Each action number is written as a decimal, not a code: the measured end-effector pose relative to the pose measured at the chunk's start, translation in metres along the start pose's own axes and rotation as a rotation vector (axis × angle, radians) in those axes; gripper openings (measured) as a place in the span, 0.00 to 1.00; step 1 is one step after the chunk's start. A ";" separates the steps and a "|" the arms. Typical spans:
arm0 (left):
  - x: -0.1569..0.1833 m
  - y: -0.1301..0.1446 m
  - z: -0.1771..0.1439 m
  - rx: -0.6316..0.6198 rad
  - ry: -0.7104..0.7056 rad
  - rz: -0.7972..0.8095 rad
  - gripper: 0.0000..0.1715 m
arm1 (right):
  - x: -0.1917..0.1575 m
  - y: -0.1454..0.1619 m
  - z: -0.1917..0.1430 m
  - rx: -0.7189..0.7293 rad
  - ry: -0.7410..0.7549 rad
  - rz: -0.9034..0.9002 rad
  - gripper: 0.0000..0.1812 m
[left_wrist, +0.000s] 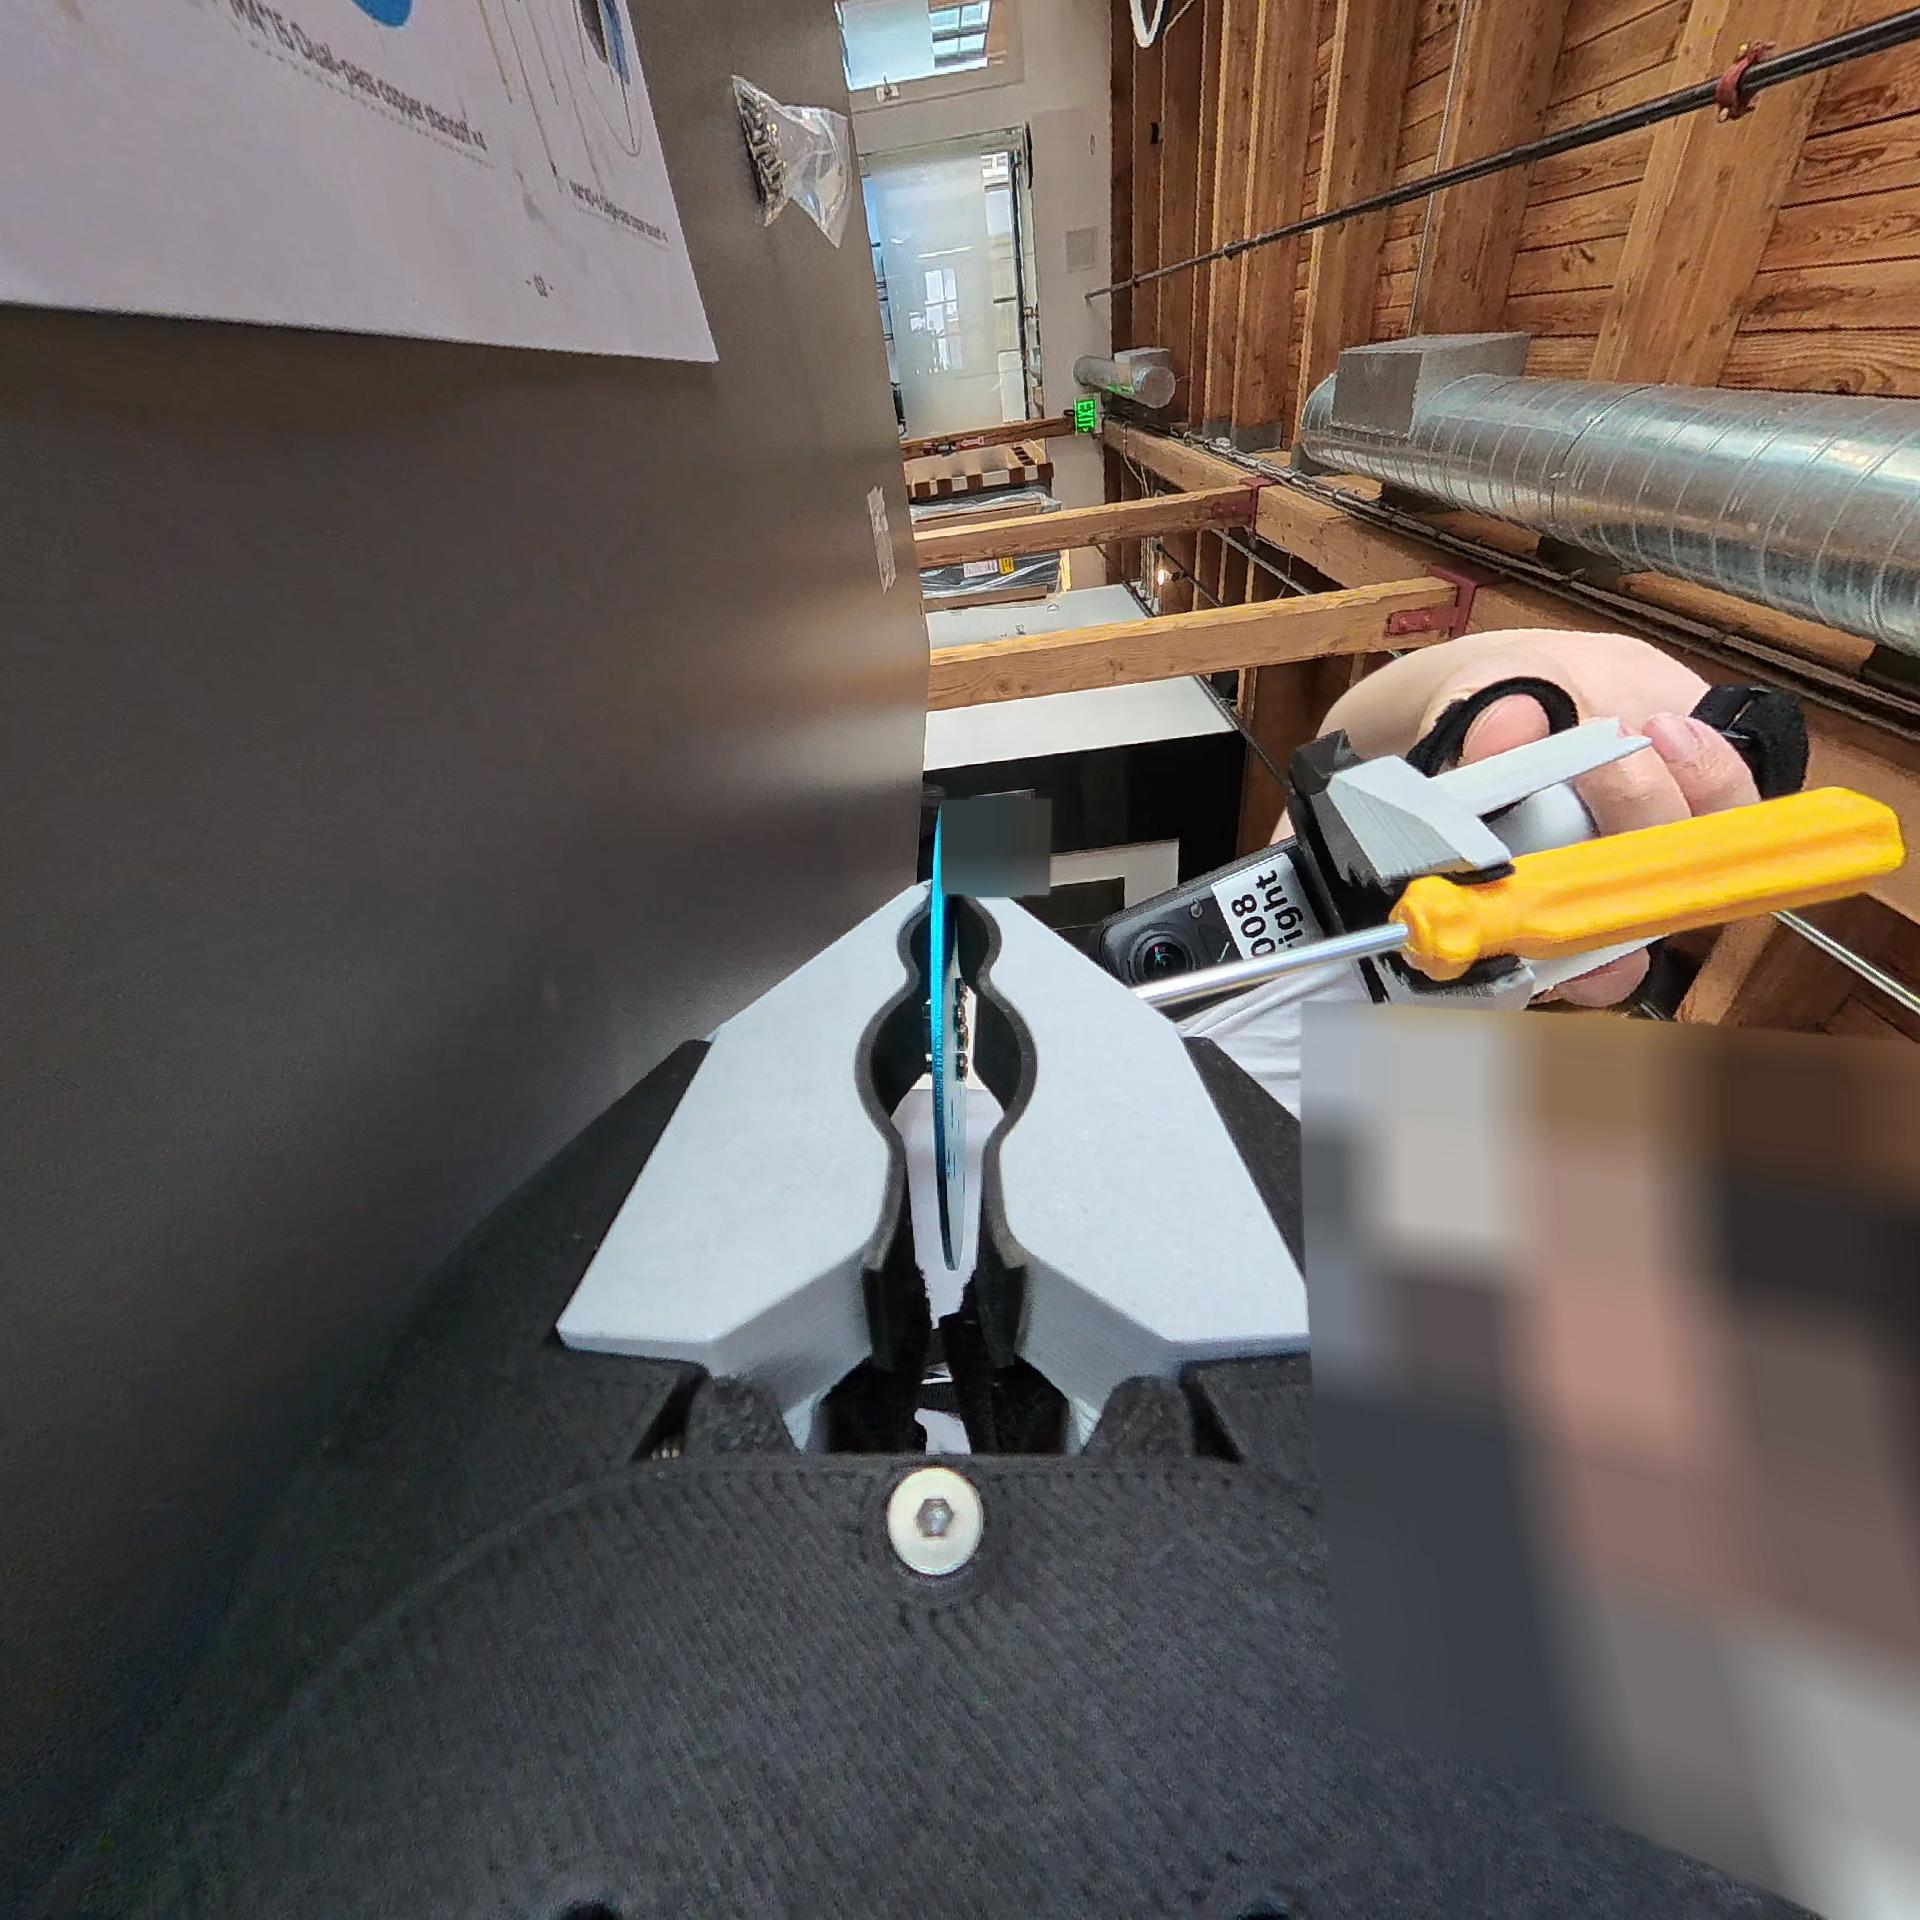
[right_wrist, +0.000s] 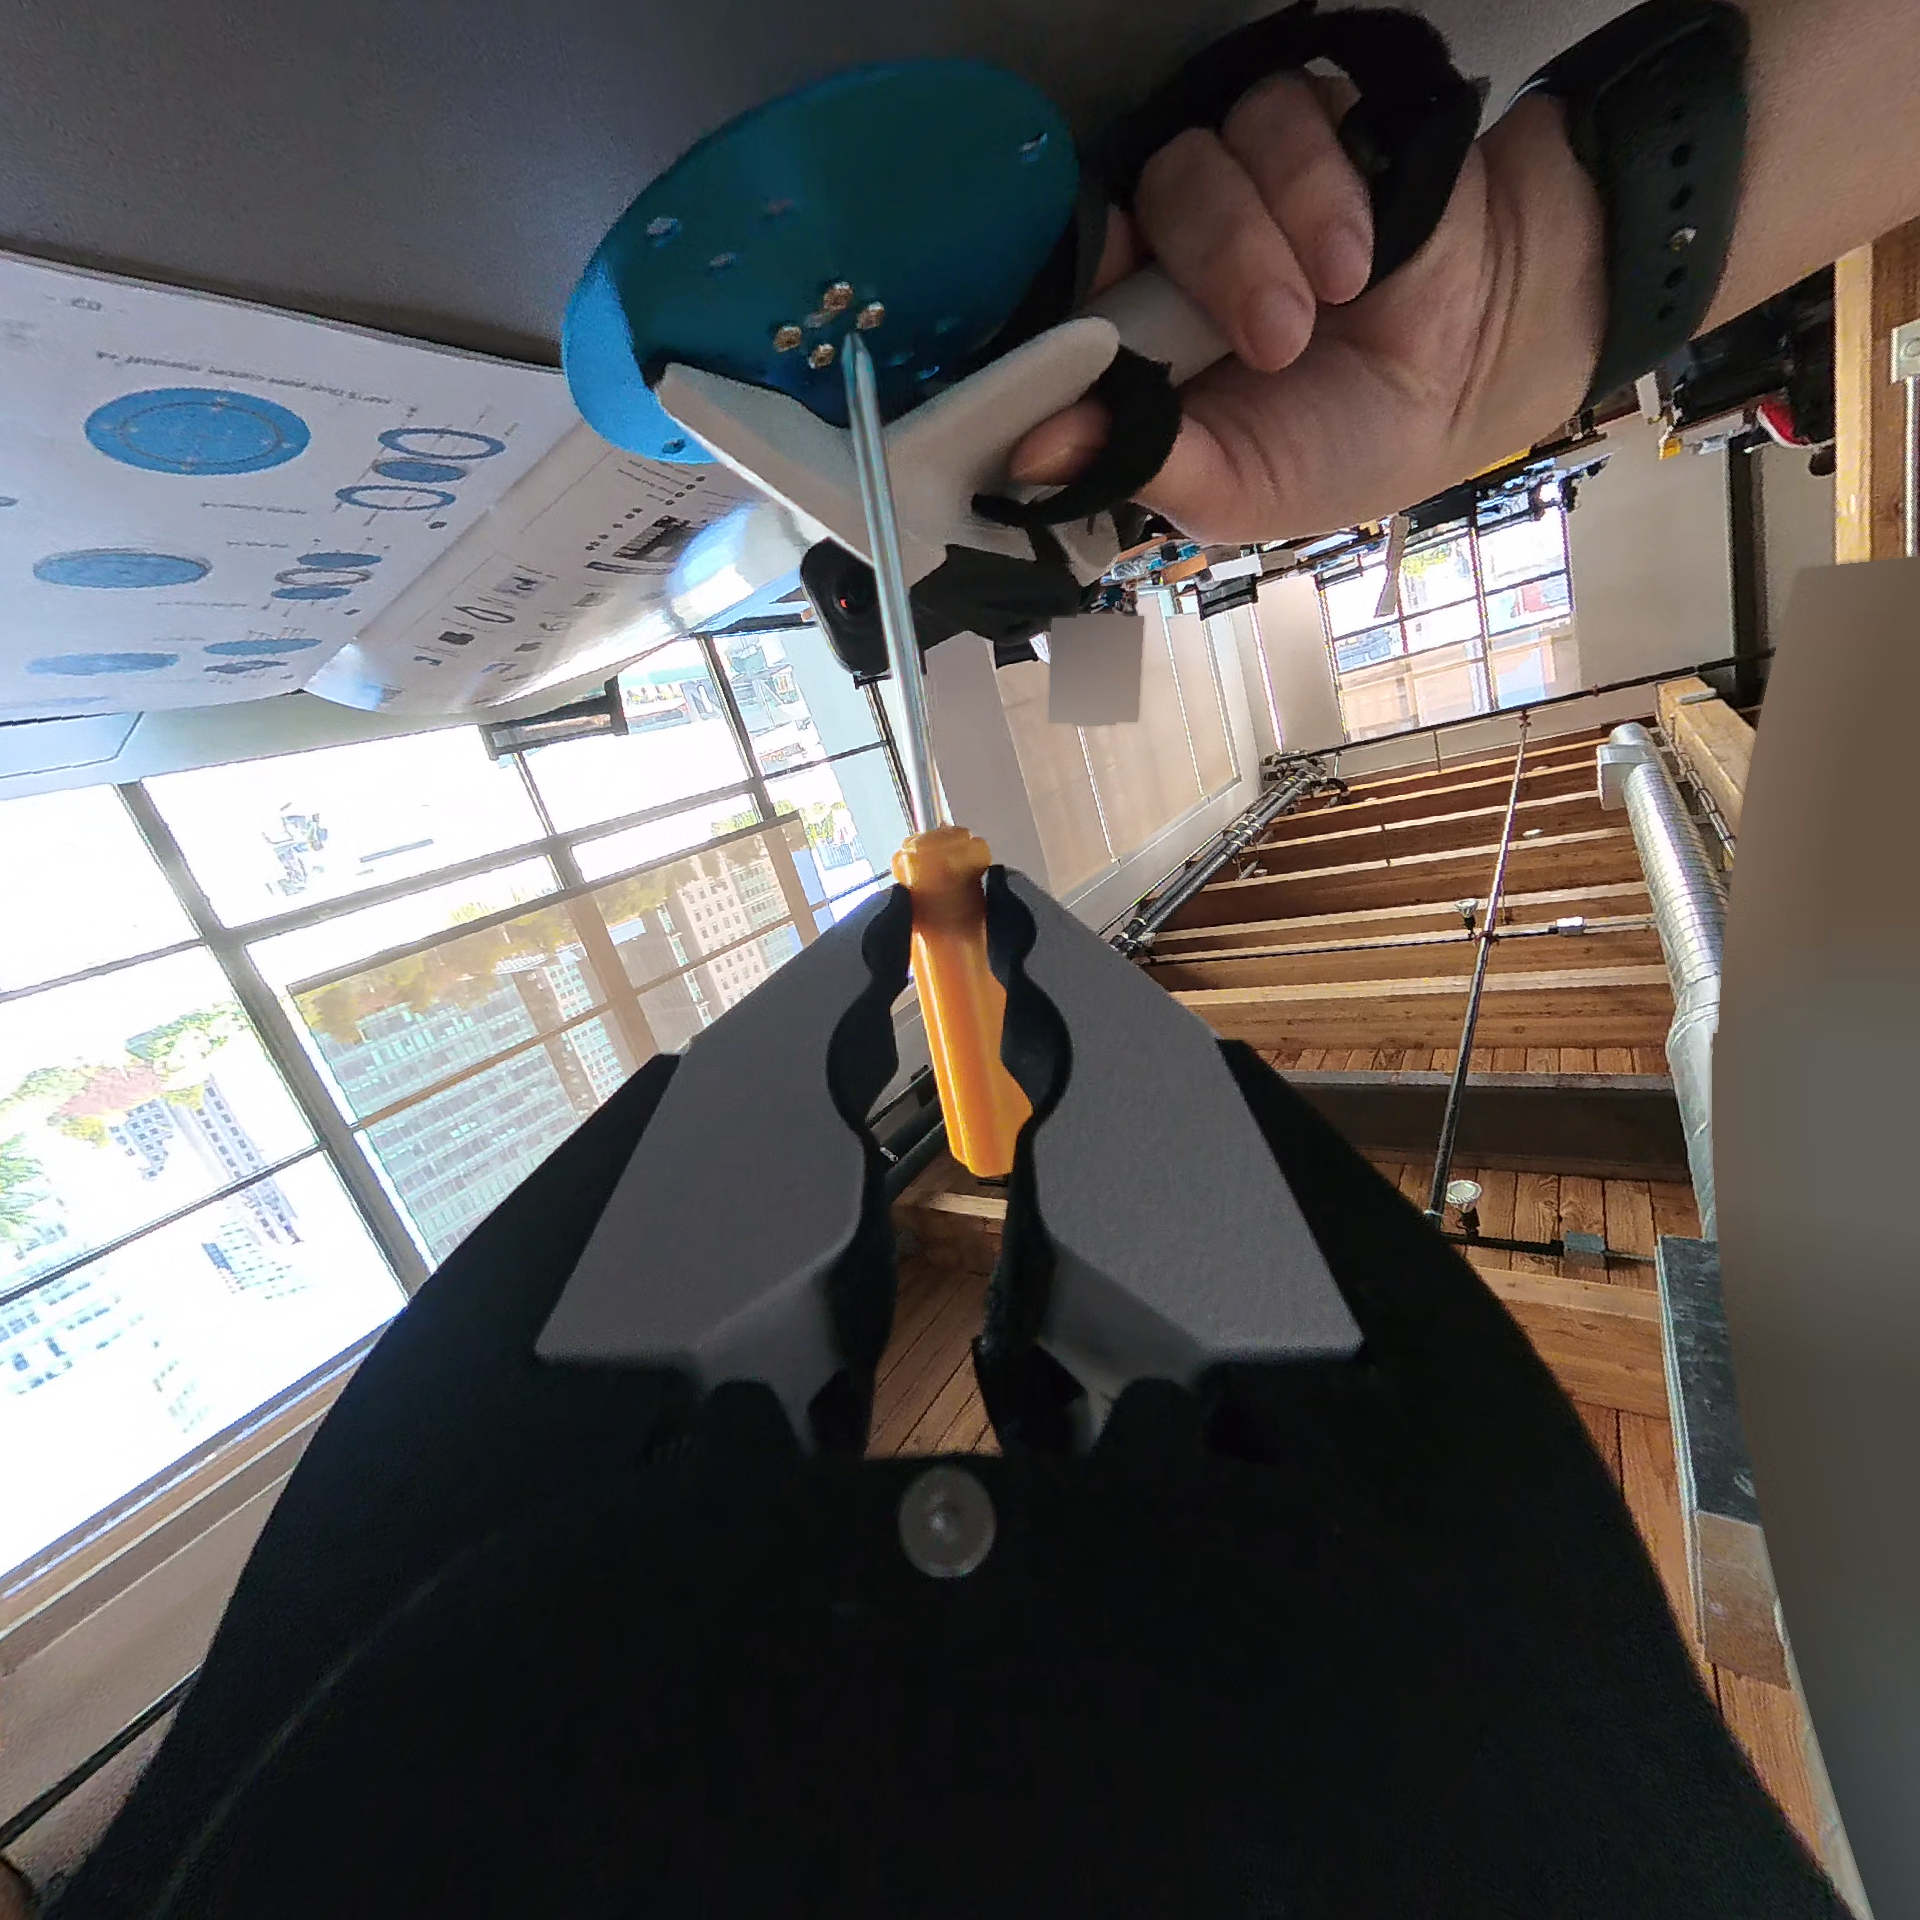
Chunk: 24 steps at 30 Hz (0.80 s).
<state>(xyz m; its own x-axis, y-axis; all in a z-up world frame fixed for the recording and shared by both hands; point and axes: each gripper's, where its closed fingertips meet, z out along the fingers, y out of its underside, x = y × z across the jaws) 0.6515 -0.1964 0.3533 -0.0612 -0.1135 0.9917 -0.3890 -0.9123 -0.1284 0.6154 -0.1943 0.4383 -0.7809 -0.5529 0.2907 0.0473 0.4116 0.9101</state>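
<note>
Fingers of the left gripper (left_wrist: 951, 914) pinch a blue disc (left_wrist: 943, 1091) edge-on, beside a dark grey table (left_wrist: 416, 831) whose far corner carries a printed sheet (left_wrist: 312, 156) and a clear bag of small parts (left_wrist: 790, 156). Timber joists and a silver duct (left_wrist: 1662, 488) run overhead, with tall windows beyond. Gripping the orange handle, the right gripper (right_wrist: 951, 914) holds a screwdriver (right_wrist: 961, 997), its long axis running forward along the fingers, tip at the brass screws (right_wrist: 836, 322) clustered on the disc's face.

blue disc (left_wrist: 943, 1091) seen only edge-on, screwdriver (left_wrist: 1642, 873) tip hidden behind left claw (left_wrist: 951, 935)
</note>
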 end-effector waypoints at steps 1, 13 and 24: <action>0.001 0.000 0.000 -0.001 0.002 0.000 0.00 | -0.001 0.000 0.000 -0.001 -0.006 -0.003 0.07; 0.000 0.001 0.002 -0.009 -0.002 0.005 0.00 | -0.004 -0.004 0.000 -0.003 -0.033 -0.002 0.08; 0.002 0.005 0.005 -0.028 0.003 0.008 0.00 | 0.003 -0.006 -0.001 0.011 -0.008 -0.035 0.08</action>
<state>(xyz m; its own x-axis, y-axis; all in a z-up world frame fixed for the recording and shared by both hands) 0.6541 -0.2032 0.3545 -0.0674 -0.1192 0.9906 -0.4138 -0.9001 -0.1365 0.6136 -0.1988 0.4341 -0.7871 -0.5612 0.2559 0.0126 0.4002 0.9163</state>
